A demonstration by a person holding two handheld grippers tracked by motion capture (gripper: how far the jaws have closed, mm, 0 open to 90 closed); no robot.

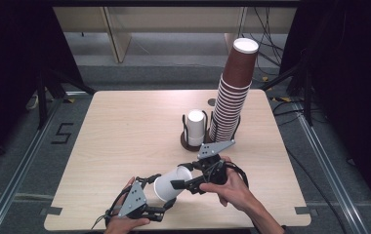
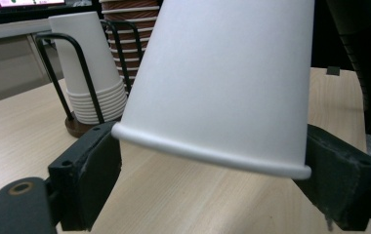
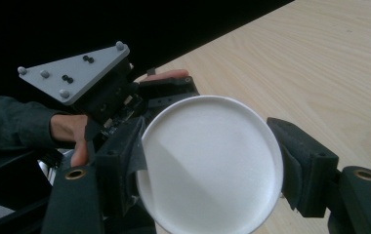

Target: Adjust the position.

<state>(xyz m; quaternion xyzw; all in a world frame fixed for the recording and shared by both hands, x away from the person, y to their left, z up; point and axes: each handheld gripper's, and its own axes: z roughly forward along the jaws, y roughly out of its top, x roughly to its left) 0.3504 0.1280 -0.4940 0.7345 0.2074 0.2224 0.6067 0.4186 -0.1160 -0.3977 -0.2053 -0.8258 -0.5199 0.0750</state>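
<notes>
Gripping white cup [image 1: 171, 182] at rim, left tool [image 1: 166, 204], right tool [image 1: 179, 184] clamped near base

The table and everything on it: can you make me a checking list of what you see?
Surface: wooden table, bare in most places.
Job's things: one white cup held above the table between both grippers.
Clutter: wire rack with white cups and a tall leaning stack of brown cups.
Grippers: left gripper shut on the cup's rim end; right gripper around its base end.
Cables: black ones on the floor behind.
Surroundings: grey floor, dark curtains.
</notes>
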